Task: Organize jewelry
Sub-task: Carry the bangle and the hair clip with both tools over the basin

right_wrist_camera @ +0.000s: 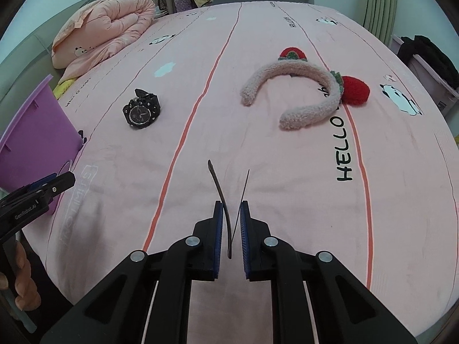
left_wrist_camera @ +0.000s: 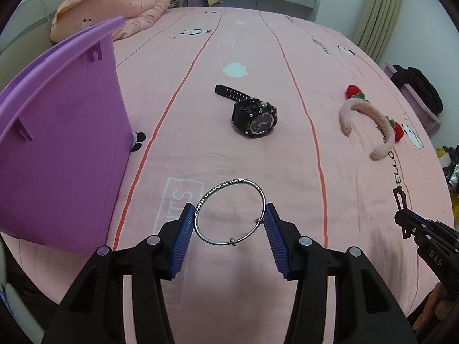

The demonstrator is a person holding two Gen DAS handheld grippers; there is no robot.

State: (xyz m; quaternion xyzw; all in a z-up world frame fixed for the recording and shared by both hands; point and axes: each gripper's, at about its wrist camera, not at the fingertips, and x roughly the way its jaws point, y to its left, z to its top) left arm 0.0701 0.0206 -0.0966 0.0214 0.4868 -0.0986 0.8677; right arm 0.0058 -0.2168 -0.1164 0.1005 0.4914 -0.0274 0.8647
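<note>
Nearest of all, the left hand-held gripper (left_wrist_camera: 229, 215) has a thin silver bangle (left_wrist_camera: 229, 211) pinched across its width, one blue pad (left_wrist_camera: 180, 235) pressing on each side of the ring, which hangs clear above the pink bed sheet (left_wrist_camera: 287, 157). Two small beads sit on the near part of the ring. Just to the left of this hand-held gripper a purple plastic bin (left_wrist_camera: 63, 143) stands on the bed, its wall rising higher than the ring.

The right hand-held gripper (right_wrist_camera: 232, 220) has its pads drawn close together on a thin dark clip-like piece (right_wrist_camera: 222, 200): one curved strip and one straight thin blade stick forward out of the jaws in a narrow V. I cannot tell what the piece is exactly.

Ahead of the left hand-held gripper, well apart from it, a black wristwatch (left_wrist_camera: 254, 116) lies on the sheet with its strap stretched away. Further to the right lies a fluffy pink headband (left_wrist_camera: 370, 126) with red strawberry pompoms. A folded peach quilt (left_wrist_camera: 120, 5) lies at the far left of the bed, beyond the bin.
</note>
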